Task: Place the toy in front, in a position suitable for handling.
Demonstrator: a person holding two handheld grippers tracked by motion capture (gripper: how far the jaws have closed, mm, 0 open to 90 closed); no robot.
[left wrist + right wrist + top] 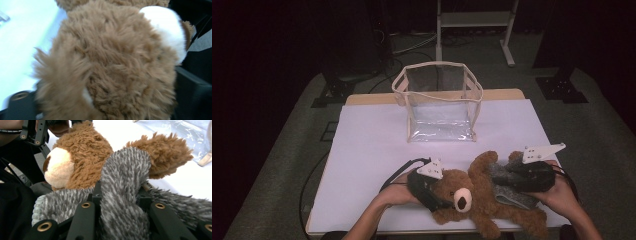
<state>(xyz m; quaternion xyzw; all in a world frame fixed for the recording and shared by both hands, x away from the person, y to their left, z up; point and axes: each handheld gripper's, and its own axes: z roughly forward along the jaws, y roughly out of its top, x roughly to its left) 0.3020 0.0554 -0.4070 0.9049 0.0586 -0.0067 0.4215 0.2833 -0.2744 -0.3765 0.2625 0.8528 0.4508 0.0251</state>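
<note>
From the high view, the teddy bear lies on the white table near its front edge, with the left gripper at its head, the right gripper on its grey sweater, and a clear bag well beyond. In the left gripper view the furry head sits between the jaws — whether they press it I cannot tell. In the right gripper view the right gripper clamps a fold of sweater. The bear looks light, soft and squashy — best pinched deep, through fabric or a limb.
</note>
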